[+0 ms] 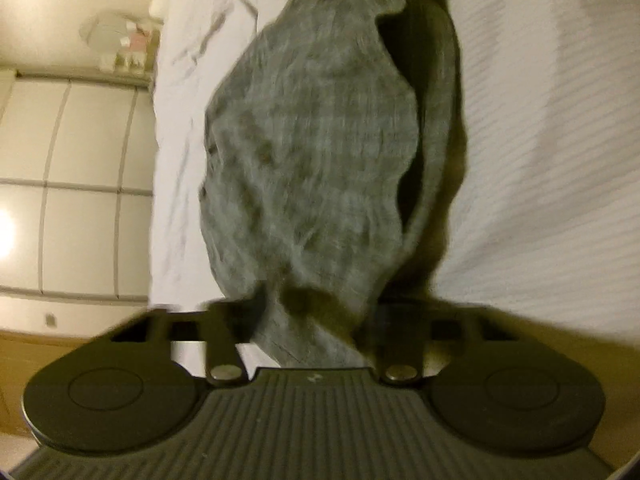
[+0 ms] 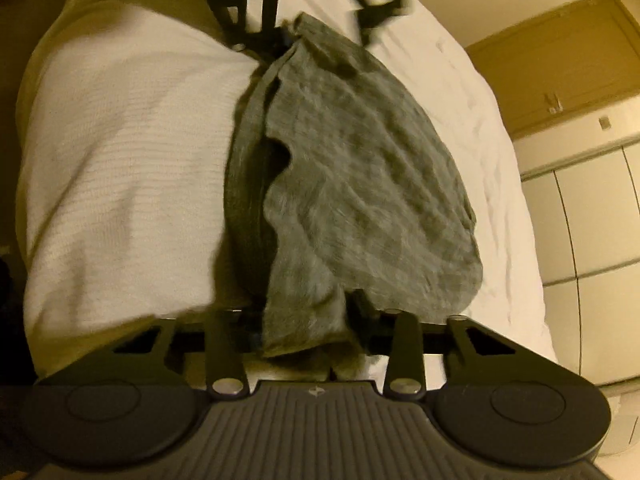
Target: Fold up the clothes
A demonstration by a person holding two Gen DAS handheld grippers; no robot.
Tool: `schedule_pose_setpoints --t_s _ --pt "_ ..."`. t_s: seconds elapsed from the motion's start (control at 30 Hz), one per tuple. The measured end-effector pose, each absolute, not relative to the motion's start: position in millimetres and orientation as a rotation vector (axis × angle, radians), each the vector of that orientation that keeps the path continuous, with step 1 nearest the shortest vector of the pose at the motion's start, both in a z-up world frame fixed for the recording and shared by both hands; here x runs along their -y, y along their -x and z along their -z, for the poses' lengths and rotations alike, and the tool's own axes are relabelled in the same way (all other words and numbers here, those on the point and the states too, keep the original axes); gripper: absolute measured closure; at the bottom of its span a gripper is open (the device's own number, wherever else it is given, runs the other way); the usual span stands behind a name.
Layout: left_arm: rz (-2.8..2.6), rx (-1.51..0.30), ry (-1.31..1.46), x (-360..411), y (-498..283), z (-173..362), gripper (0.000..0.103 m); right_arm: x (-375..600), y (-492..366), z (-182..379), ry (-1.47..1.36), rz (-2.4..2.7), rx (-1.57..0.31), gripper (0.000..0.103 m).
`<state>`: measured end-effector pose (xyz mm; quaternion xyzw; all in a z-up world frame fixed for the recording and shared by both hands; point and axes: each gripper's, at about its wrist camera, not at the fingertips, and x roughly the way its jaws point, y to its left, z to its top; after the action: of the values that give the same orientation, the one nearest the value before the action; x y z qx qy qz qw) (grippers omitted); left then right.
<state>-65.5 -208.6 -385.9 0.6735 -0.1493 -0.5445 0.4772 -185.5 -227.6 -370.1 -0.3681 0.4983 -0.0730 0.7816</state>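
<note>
Left tongs [image 1: 316,320] and right tongs [image 2: 308,320] clamped on grey garment [image 1: 312,152], white bedding [image 1: 540,140], no legible writing.

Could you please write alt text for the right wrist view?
A grey, crinkled fabric garment hangs stretched between the right tongs in the foreground and the left tongs at the top, above a white ribbed bedcover. Pale cupboard doors stand at right.

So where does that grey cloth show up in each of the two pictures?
Left wrist view: the grey cloth fills the centre, running from the left gripper up to the top edge.
Right wrist view: centre, stretched from the right gripper up to the other gripper.
Shared landmark: the white bed beneath it.
</note>
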Motion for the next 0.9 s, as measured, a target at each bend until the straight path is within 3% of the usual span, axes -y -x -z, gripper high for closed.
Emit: schedule_pose_setpoints --t_s 0.13,0.43,0.7,0.9 --pt "1.337 0.307 -1.601 215.9 62.4 369.2 0.097 239.4 189.0 351.6 0.719 0.168 -1.083 0.092" --pt "1.523 0.149 -1.484 181.4 88.8 283.7 0.101 241.1 231.9 280.6 0.614 0.099 -1.053 0.092" --pt "1.716 -0.101 -1.478 135.2 142.7 231.4 0.101 221.4 288.3 237.0 0.462 -0.156 -1.132 0.091" --pt "1.814 -0.182 -1.395 168.4 126.2 195.7 0.100 281.9 282.4 216.1 0.176 -0.127 -1.116 0.092"
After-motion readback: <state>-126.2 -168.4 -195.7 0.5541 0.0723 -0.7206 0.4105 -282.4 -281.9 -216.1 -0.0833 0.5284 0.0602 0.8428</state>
